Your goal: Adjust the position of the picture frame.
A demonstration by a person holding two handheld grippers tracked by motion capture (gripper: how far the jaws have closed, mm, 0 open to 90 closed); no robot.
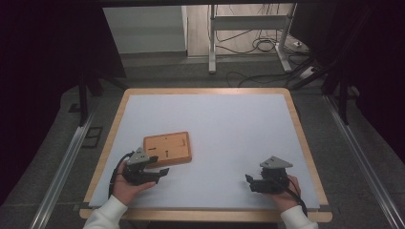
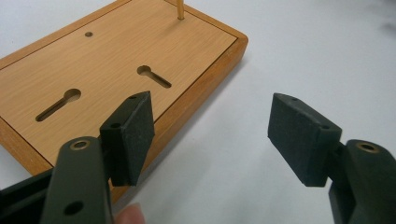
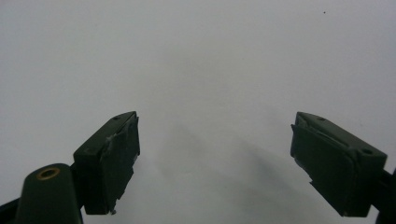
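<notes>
A flat wooden board [image 1: 167,148] with two keyhole slots and a thin brass peg lies on the white table, left of centre. My left gripper [image 1: 165,172] rests by the board's near edge, open, nothing between its pads. In the left gripper view the board [image 2: 112,65] sits under and beyond the left pad, and the peg [image 2: 180,9] stands at its far side. My right gripper [image 1: 248,180] lies low at the front right, pointing left, open and empty. Its pads [image 3: 112,158] hover over bare white surface.
The white table top [image 1: 229,124] has a wooden rim [image 1: 305,143]. Grey floor, metal rails and a stand with cables [image 1: 248,43] lie beyond the far edge. Dark curtains hang on both sides.
</notes>
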